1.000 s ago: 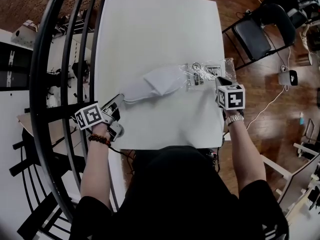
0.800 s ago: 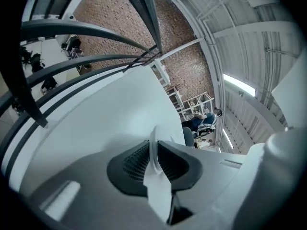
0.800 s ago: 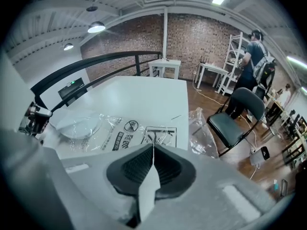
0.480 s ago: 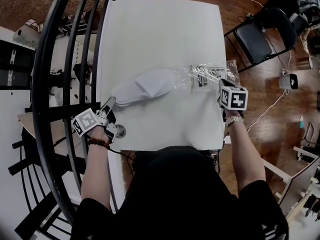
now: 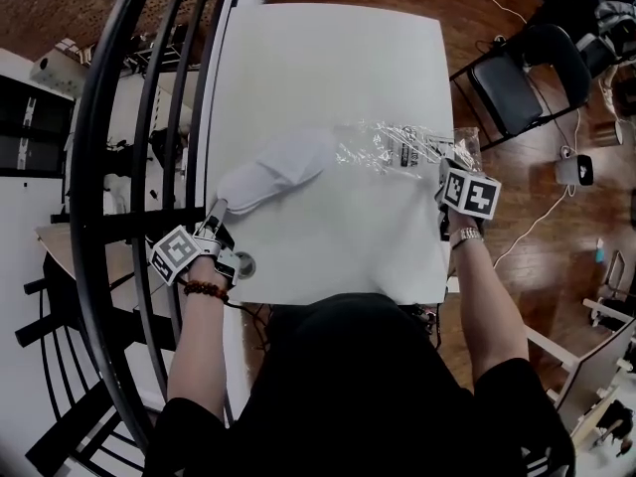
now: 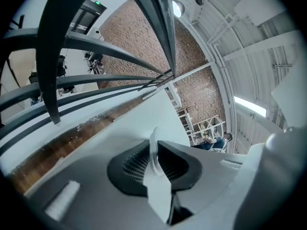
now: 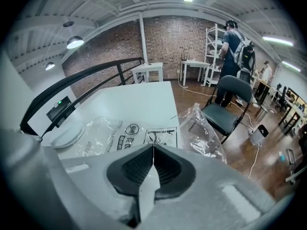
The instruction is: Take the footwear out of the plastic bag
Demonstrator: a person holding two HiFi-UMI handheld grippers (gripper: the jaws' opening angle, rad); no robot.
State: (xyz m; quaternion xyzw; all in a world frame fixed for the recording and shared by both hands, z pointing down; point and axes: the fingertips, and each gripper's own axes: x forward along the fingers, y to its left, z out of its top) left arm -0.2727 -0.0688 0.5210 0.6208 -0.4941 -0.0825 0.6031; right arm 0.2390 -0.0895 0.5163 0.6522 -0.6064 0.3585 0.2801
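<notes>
Fingers (image 6: 129, 164) of left gripper (image 6: 154, 147) tight on slipper (image 5: 268, 172), right gripper's (image 7: 153, 150) on plastic bag (image 7: 110, 133), grips unclear overhead.

Left gripper (image 5: 217, 210) and right gripper (image 5: 444, 170) — jaws clamped.

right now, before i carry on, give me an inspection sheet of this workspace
surface: white table, flat, carrying only the job's things
job's things: white footwear mostly out of the clear plastic bag, one end at the bag's mouth
clutter: nothing seen on the table
grippers: left gripper shut on the footwear's edge; right gripper shut on the plastic bag's end
cables: white cable on the wood floor, right of the table
surroundings: black folding chair beyond the table's right corner; black railing along the left side
</notes>
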